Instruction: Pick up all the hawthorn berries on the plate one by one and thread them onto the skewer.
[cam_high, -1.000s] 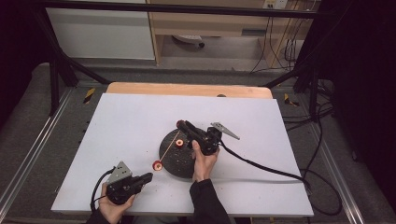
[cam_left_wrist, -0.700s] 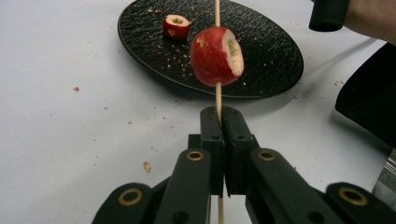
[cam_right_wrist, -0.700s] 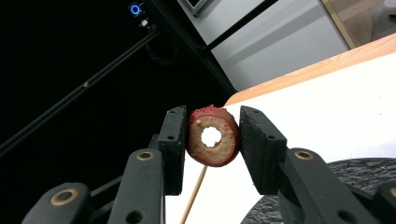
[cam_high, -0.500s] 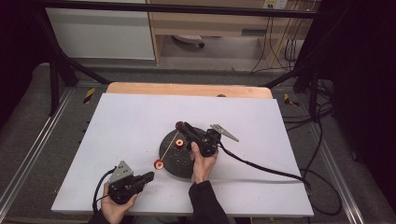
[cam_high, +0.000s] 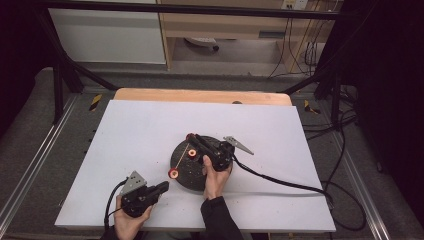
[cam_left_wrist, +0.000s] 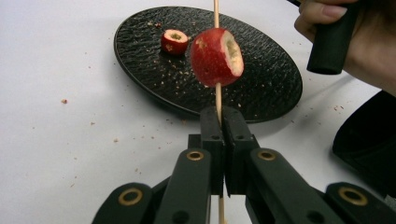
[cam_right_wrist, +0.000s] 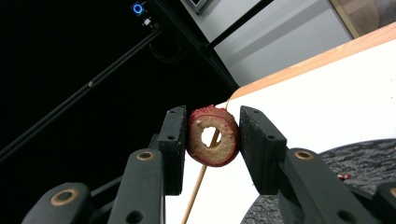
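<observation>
Left gripper view: left gripper (cam_left_wrist: 219, 122) is clamped on the skewer (cam_left_wrist: 216, 14), one fruit (cam_left_wrist: 216, 57) threaded above the black plate (cam_left_wrist: 275, 88). Right gripper (cam_right_wrist: 214, 137) pinches a cored fruit ring (cam_right_wrist: 213, 136); line its hole with the tip, then slide gently.

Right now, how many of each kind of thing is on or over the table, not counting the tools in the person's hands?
Red cored fruits: 3 (on skewer, on plate, in the right gripper's jaws)
Wooden skewer: 1
Black plate: 1
Total: 5
</observation>
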